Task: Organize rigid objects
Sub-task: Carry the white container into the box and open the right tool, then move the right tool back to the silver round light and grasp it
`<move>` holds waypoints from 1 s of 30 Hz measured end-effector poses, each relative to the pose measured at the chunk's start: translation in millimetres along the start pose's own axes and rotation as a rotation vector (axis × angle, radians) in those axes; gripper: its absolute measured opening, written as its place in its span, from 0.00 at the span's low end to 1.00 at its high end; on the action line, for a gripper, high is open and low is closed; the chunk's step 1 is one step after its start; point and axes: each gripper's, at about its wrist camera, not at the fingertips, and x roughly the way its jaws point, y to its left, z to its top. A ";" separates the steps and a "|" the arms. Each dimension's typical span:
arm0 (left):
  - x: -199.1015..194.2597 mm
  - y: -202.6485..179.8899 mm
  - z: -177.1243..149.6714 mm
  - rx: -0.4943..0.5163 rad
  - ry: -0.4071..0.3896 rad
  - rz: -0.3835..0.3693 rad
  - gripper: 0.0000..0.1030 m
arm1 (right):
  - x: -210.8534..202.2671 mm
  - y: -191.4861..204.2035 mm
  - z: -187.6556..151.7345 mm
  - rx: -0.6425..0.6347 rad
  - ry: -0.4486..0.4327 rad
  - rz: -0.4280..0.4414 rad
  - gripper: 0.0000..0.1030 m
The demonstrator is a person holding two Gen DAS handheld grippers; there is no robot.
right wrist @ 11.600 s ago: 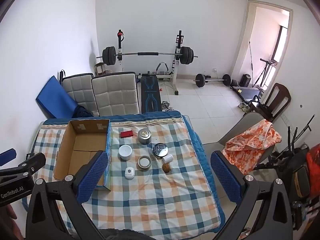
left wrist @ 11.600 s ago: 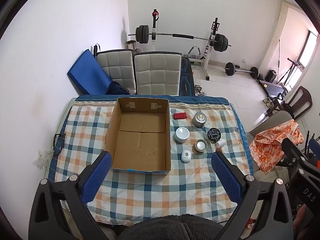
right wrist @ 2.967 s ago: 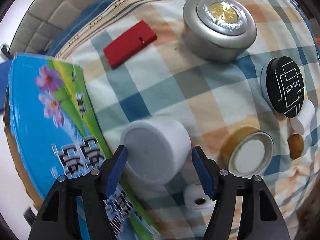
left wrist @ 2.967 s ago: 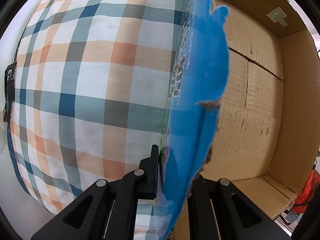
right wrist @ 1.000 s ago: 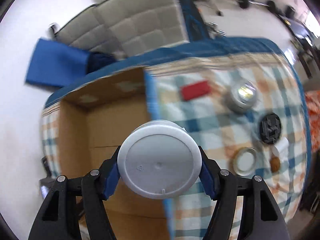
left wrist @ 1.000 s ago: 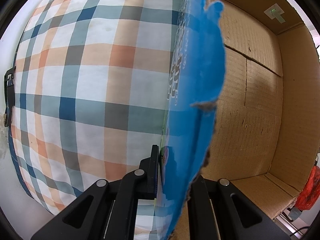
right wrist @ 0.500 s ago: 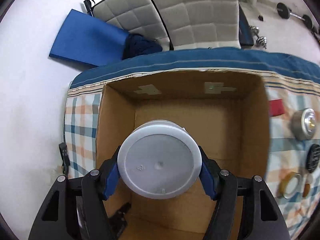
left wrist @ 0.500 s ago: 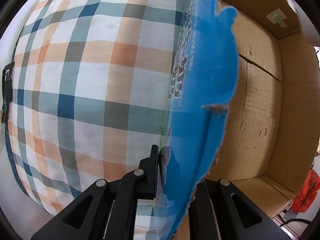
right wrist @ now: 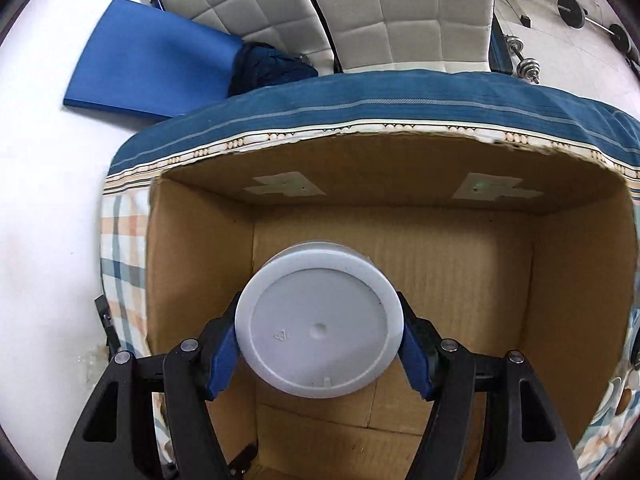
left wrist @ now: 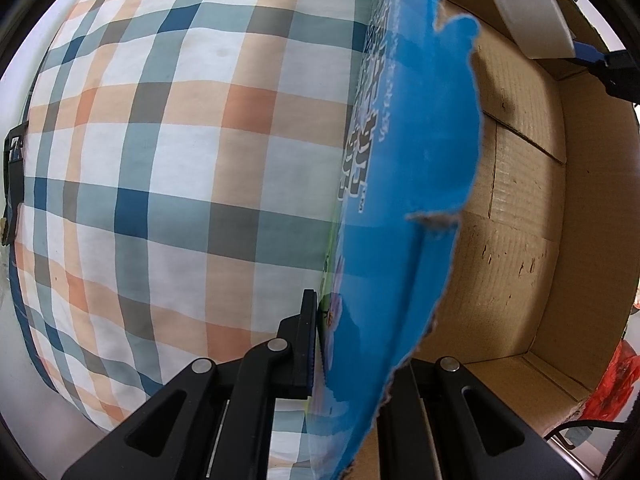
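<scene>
My left gripper [left wrist: 352, 344] is shut on the blue printed wall [left wrist: 416, 152] of the open cardboard box [left wrist: 520, 216], which sits on the checked tablecloth [left wrist: 160, 160]. My right gripper [right wrist: 318, 354] is shut on a white round jar [right wrist: 318, 324] and holds it inside the box [right wrist: 460, 280], above its bare floor. The jar [left wrist: 532, 16] and a blue fingertip [left wrist: 588, 54] also show at the top right of the left wrist view.
Two padded white chairs [right wrist: 400, 12] and a blue mat [right wrist: 148, 68] stand behind the table. Weights [right wrist: 572, 4] lie on the floor at the far right. A few other small items [right wrist: 624, 384] show on the cloth just right of the box.
My right gripper has carried the white jar lower and further into the box. The jar now appears in the left wrist view. My left gripper keeps its hold on the box wall.
</scene>
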 end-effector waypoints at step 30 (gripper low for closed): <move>-1.9 -19.0 -6.7 0.020 -0.009 0.020 0.06 | -56.5 -22.6 -57.8 -0.014 -0.051 -0.145 1.00</move>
